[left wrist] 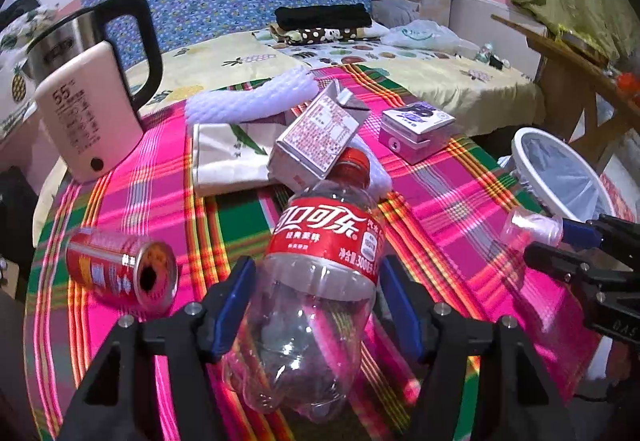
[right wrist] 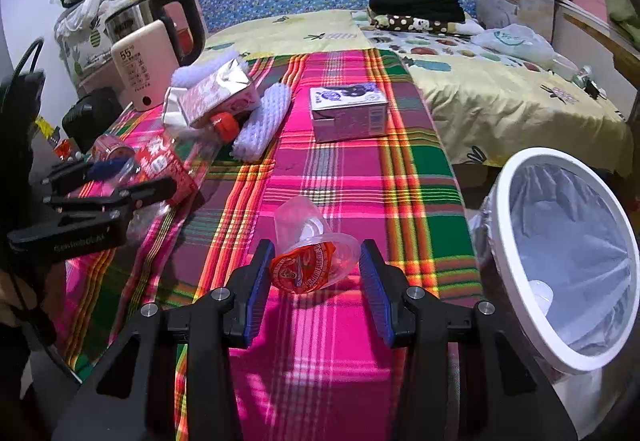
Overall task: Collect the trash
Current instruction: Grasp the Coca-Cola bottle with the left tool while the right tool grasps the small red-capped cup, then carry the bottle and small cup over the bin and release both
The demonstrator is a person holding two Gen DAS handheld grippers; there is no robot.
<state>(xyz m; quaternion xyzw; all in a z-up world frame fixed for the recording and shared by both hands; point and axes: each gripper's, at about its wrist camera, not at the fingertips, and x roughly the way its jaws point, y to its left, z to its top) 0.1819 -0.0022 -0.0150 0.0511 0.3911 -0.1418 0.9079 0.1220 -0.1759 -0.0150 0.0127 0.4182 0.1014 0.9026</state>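
An empty clear Coca-Cola bottle (left wrist: 320, 273) with a red label lies on the pink plaid cloth, its base between the fingers of my left gripper (left wrist: 318, 305). The blue pads stand at its sides; the gripper is open around it. My right gripper (right wrist: 316, 281) is open around a clear plastic cup with a red foil lid (right wrist: 312, 253), which lies on its side. A red can (left wrist: 120, 267) lies left of the bottle. A carton (left wrist: 316, 137) leans on the bottle's cap. The white bin with a clear liner (right wrist: 568, 261) stands at the table's right edge.
A cream kettle (left wrist: 84, 113) stands at the back left. White foam netting (left wrist: 248, 101), a folded paper bag (left wrist: 228, 157) and a small purple-white box (right wrist: 348, 113) lie further back. A bed with clothes and a cardboard box is behind the table.
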